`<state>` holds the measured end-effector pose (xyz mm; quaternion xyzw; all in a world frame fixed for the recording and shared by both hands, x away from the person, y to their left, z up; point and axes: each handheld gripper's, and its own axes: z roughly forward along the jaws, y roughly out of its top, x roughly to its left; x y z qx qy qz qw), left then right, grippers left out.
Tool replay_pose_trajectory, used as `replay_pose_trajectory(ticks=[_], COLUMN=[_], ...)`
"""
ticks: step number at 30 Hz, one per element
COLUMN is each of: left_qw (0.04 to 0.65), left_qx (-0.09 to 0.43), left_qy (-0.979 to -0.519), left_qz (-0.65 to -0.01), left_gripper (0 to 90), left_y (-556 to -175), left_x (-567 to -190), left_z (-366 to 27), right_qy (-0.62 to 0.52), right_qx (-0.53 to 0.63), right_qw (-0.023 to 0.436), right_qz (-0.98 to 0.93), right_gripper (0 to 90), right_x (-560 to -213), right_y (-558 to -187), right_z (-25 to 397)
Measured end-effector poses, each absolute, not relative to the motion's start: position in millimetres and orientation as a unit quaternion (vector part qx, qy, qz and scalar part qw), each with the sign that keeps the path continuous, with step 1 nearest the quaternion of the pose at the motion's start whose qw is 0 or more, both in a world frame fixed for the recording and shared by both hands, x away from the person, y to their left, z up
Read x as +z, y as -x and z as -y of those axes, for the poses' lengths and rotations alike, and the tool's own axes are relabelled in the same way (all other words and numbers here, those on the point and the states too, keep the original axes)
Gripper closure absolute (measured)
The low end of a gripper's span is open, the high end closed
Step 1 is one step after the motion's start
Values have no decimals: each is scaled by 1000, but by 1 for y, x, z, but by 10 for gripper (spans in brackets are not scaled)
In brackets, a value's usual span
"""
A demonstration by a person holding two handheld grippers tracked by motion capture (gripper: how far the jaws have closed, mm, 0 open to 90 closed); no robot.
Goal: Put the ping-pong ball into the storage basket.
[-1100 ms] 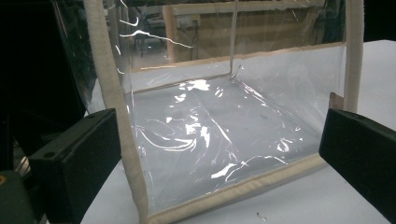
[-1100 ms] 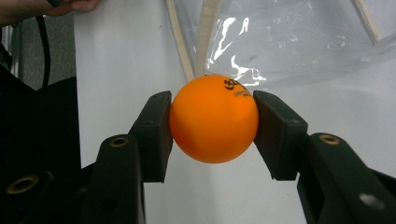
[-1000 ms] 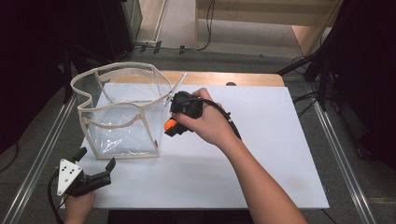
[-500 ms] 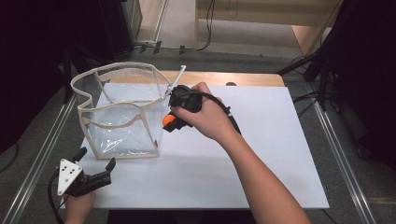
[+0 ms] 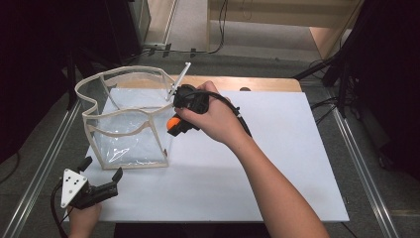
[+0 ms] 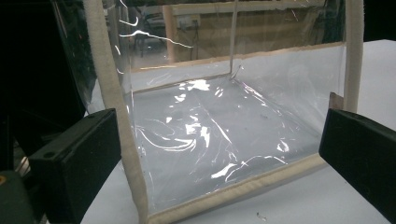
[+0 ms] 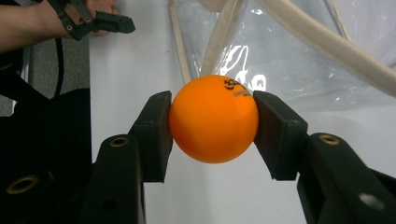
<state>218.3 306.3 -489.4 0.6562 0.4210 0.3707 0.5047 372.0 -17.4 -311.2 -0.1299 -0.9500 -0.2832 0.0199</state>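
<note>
An orange ball (image 7: 214, 119) with small black print sits clamped between the jaws of my right gripper (image 7: 212, 135), lifted off the table. From above, the ball (image 5: 173, 123) hangs just beside the near right corner of a clear plastic bag (image 5: 126, 119) with cream fabric trim, which stands open on the white table. My left gripper (image 5: 101, 176) rests near the table's front left corner, open and holding nothing, pointed at the bag's front wall (image 6: 219, 140).
The white tabletop (image 5: 257, 163) spreads wide to the right of the bag. A thin white stick (image 5: 179, 78) pokes up by the bag's far right rim. Metal rails run along both sides of the table, and dark equipment stands beyond.
My right gripper has carried the orange ball leftward and slightly away from me, closer to the bag's right corner. The left gripper has stayed put.
</note>
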Motion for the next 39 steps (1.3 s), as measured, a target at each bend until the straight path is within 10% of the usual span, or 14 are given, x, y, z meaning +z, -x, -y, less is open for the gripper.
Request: replay_pose_trajectory(ticks=[39], left_qw=[504], left_qx=[371], left_qy=[-658], left_qz=[-419], left_gripper=[0], left_y=[-218], left_x=[-489], left_z=[-307], right_qy=[130], right_qx=[-291], right_qw=[9], right_qz=[948], right_gripper=[481], right_x=[-277], right_y=[-396], right_z=[-3])
